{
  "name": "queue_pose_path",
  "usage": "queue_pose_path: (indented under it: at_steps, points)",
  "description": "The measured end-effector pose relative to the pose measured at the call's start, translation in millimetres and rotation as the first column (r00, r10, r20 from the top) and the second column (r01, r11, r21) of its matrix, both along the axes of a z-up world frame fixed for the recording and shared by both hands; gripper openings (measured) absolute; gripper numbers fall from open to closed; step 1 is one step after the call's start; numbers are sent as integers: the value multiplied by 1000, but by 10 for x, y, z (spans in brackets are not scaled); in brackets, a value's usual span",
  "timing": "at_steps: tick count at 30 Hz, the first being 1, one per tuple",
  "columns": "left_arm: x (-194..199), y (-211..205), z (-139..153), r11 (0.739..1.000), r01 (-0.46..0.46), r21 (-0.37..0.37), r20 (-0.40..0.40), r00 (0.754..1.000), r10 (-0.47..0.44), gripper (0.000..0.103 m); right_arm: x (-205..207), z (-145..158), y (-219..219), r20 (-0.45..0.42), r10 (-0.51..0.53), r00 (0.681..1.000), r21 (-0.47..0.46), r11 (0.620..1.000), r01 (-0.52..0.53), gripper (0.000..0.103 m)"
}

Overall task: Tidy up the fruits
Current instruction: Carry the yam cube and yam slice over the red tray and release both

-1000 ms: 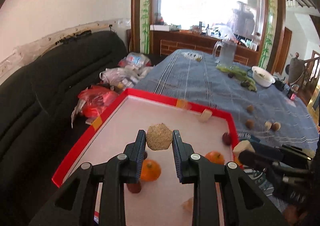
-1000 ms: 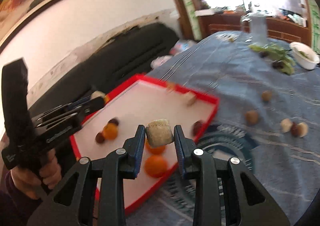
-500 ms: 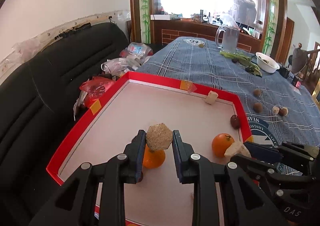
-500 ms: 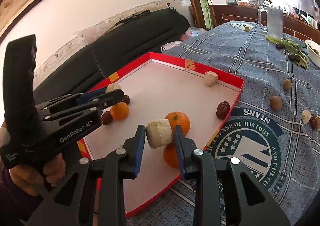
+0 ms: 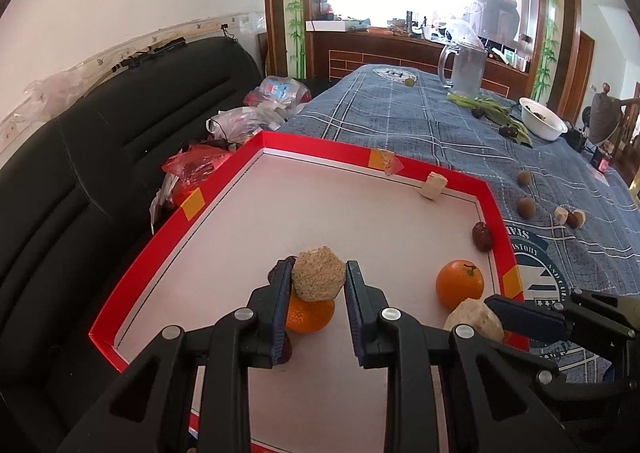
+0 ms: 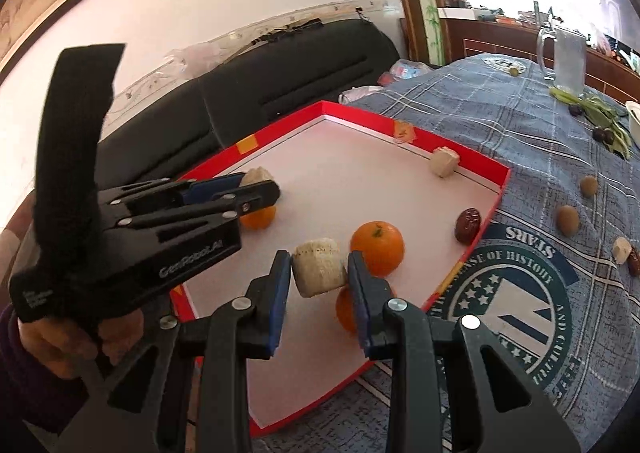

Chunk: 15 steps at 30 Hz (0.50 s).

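While both pairs of tongs hang above the shallow red-rimmed tray with the pale floor [image 5: 224, 189], each has a pale chunk pinched between its pads. The left tongs [image 5: 318, 285] are closed narrowly on a beige, grainy, hexagon-faced chunk [image 5: 318, 279], which sits over a small orange mandarin [image 5: 310, 317] on the tray floor; a dark red date [image 5: 286, 265] peeks out behind the left pad. The right tongs [image 6: 319, 273] are nipped onto a cream, cylinder-like chunk with a rough skin [image 6: 319, 267], held above the tray's near edge, just in front of a round orange mandarin with a green stem [image 6: 377, 249]. Another orange mandarin [image 6: 346, 311] lies partly hidden beneath that chunk. Inside the tray a wrinkled brown-red date [image 6: 467, 225] rests against the right wall and a cream cube-shaped piece [image 6: 443, 161] sits near the far corner. Out on the blue plaid cloth covering the bench [image 6: 520, 133], well apart from the tray, lie several small brown round fruits [image 6: 567, 219], a clear glass mug [image 6: 564, 59] and a white bowl [image 5: 542, 125]. A black sofa [image 5: 100, 157] runs beside the bench.
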<state>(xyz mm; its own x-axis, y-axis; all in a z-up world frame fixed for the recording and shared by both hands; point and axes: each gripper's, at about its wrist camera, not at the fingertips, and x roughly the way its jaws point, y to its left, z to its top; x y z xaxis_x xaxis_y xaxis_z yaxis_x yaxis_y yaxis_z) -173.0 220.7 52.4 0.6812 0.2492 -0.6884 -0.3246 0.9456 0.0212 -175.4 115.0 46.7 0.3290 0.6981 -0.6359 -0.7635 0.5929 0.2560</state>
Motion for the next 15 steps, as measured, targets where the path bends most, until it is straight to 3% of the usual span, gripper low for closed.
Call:
queue_pose_path:
  at_steps: [7, 9, 11, 12, 15]
  points:
    - [25, -31, -26, 1000, -3, 18, -20, 1000, 3, 26, 9, -19, 42, -4, 17, 1000, 5, 1000, -17, 32]
    - [25, -33, -28, 1000, -4, 17, -23, 1000, 4, 27, 31, -20, 35, -7, 16, 1000, 8, 1000, -16, 38]
    - [27, -34, -23, 1000, -5, 16, -25, 1000, 5, 29, 41, -9, 14, -10, 11, 1000, 20, 1000, -11, 55]
    - [30, -32, -23, 1000, -6, 16, -26, 1000, 6, 30, 45, -4, 2, -12, 6, 1000, 24, 1000, -5, 59]
    - [31, -34, -20, 1000, -5, 17, -27, 1000, 6, 31, 57, -4, -25, -18, 0, 1000, 35, 999, 1, 61]
